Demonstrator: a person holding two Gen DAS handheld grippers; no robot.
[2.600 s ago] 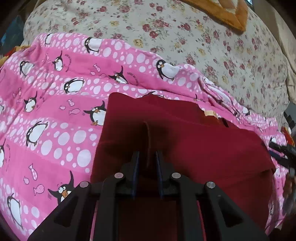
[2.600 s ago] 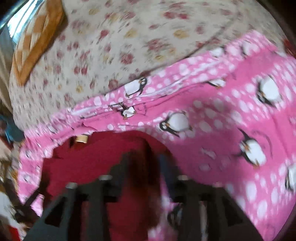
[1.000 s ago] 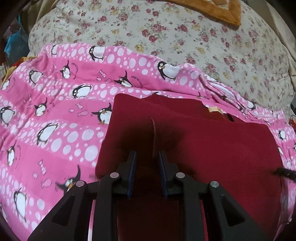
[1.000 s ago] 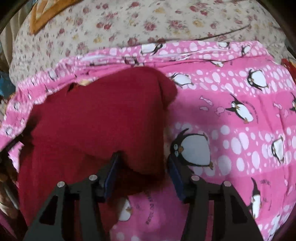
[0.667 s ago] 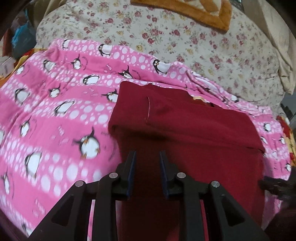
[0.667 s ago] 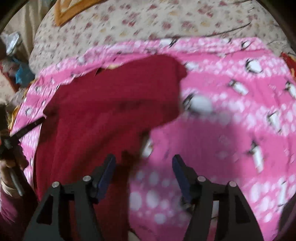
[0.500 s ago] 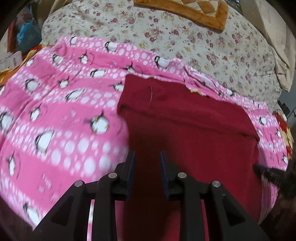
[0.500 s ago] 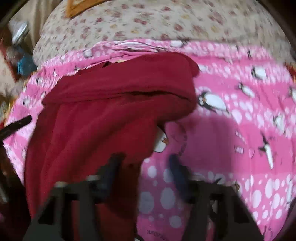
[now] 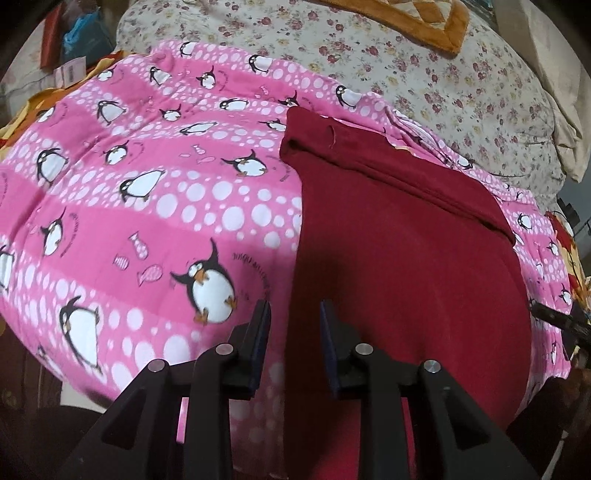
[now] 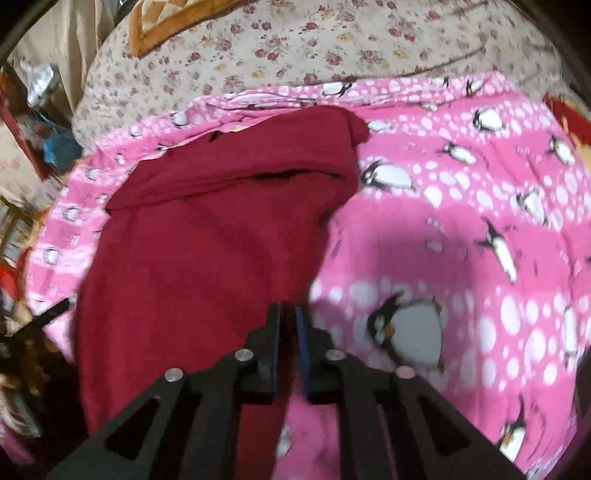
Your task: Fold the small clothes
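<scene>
On the bed: I see a dark red garment [image 9: 399,236] on the pink penguin blanket [image 9: 147,192].
Far end: folded band of cloth.
Left gripper [image 9: 293,325]: jaws apart, straddling the garment's left edge.
Right gripper [image 10: 288,328]: nearly closed on the right edge.

Bed cover: pink penguin blanket [image 9: 155,206] over floral sheet [image 9: 443,74].
Far edge: orange-bordered quilt [image 9: 424,22].
Bedside: blurred clutter.
Light: dim.
</scene>
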